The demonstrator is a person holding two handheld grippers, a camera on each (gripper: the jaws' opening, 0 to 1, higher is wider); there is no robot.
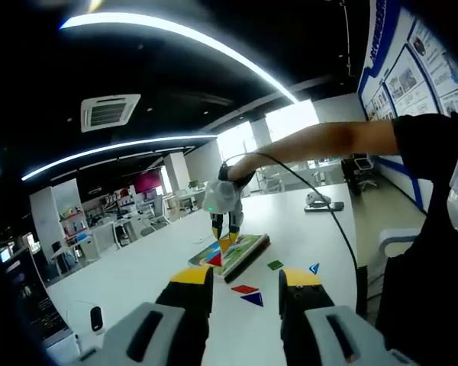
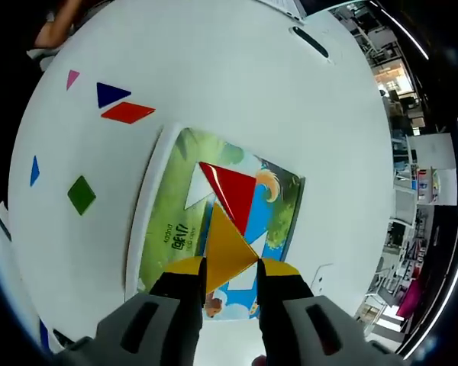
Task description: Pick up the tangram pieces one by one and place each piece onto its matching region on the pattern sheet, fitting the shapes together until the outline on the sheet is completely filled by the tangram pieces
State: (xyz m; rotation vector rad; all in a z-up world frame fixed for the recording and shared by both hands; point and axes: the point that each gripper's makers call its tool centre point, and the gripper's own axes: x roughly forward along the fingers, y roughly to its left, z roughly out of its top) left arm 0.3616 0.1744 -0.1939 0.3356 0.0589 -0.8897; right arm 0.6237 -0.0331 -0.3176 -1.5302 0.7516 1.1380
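Observation:
In the right gripper view my right gripper is shut on a yellow triangle, held just above the pattern sheet. A red triangle lies on the sheet, touching the yellow one's tip. Loose on the white table lie a red parallelogram, a dark blue triangle, a pink triangle, a small blue triangle and a green square. In the left gripper view my left gripper stands open and empty over the table, short of the sheet, where the right gripper holds the yellow piece.
A person's arm reaches in from the right in the left gripper view, a cable hanging from it. A dark device sits far back on the table and a small black object near the left edge. Office furniture stands behind.

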